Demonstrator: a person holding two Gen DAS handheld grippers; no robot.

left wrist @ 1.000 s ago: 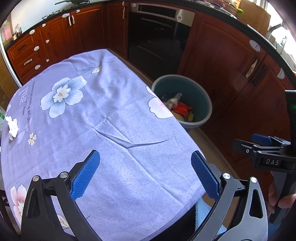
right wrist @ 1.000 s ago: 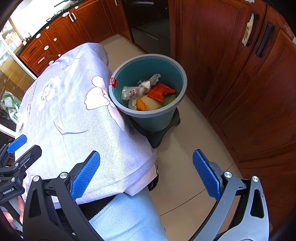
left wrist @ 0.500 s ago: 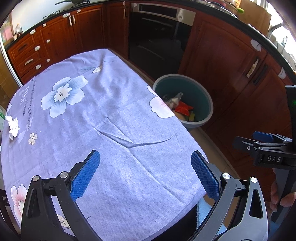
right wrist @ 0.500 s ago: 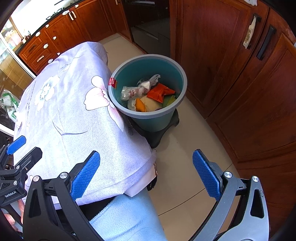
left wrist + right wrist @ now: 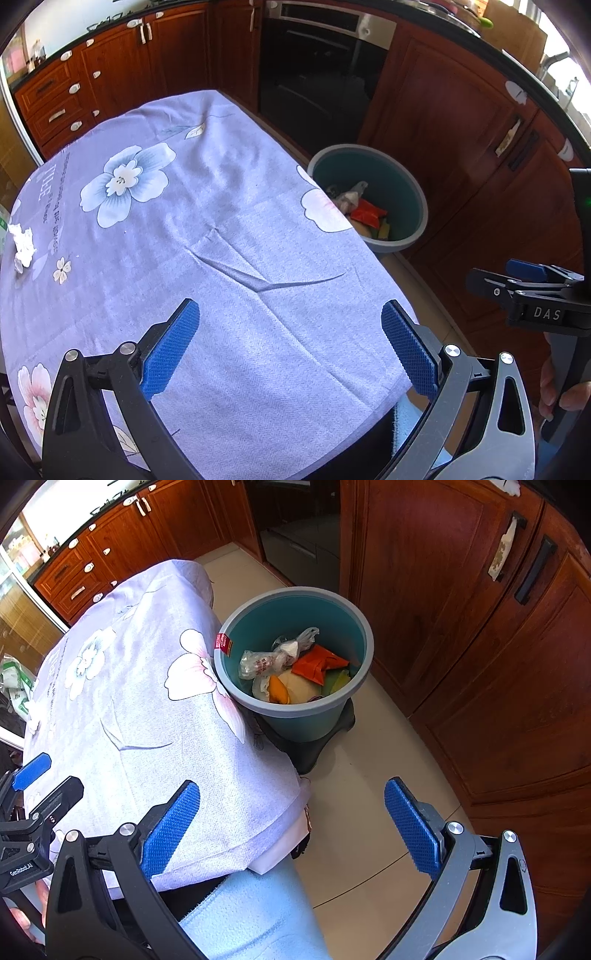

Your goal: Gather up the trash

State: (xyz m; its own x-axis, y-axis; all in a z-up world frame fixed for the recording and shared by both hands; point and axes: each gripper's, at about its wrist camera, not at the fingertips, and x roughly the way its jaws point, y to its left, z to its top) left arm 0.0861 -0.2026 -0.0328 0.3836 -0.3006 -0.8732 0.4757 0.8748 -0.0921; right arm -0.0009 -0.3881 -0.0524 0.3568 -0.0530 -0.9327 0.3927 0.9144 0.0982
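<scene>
Left tool (image 5: 290, 347) spread, empty, over tabletop (image 5: 229, 288). Right tool (image 5: 291, 827) spread, empty, past tabletop corner above floor (image 5: 369, 812). Crumpled paper (image 5: 23, 243) far left on tabletop, well apart from left tool. Bin (image 5: 295, 709) beyond, holding trash (image 5: 291, 668).

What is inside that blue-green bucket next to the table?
The bucket holds trash: a crumpled clear plastic bag, an orange wrapper, something pale yellow and orange, and a green scrap. Anything beneath that pile is covered.
</scene>
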